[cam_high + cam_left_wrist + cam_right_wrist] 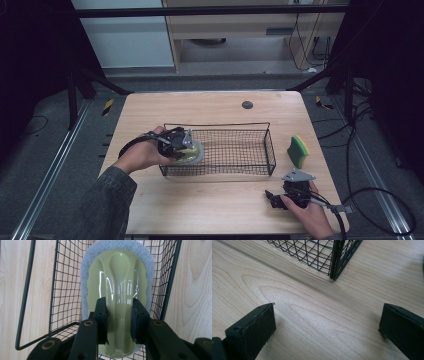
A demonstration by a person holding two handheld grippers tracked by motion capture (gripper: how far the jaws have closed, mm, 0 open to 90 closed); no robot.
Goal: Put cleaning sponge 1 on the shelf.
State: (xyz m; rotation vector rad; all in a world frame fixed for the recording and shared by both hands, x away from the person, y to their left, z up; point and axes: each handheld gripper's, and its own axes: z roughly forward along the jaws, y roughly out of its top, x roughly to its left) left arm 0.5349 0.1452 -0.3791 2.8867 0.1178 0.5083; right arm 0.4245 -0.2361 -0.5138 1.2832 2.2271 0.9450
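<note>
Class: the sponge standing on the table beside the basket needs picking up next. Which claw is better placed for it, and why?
Right. The right claw is open, holds nothing and lies nearest the sponge. The left claw is shut on the scrubber at the basket's far end.

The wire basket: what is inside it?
The wire basket holds a pale green scrubber with grey pad, gripped by the left claw. The floor under the scrubber is hidden.

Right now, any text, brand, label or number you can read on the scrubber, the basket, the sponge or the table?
None.
Scrubber held in the left gripper: plain green handle, no marking.
Wire basket, sponge, table: no lettering visible.
</note>
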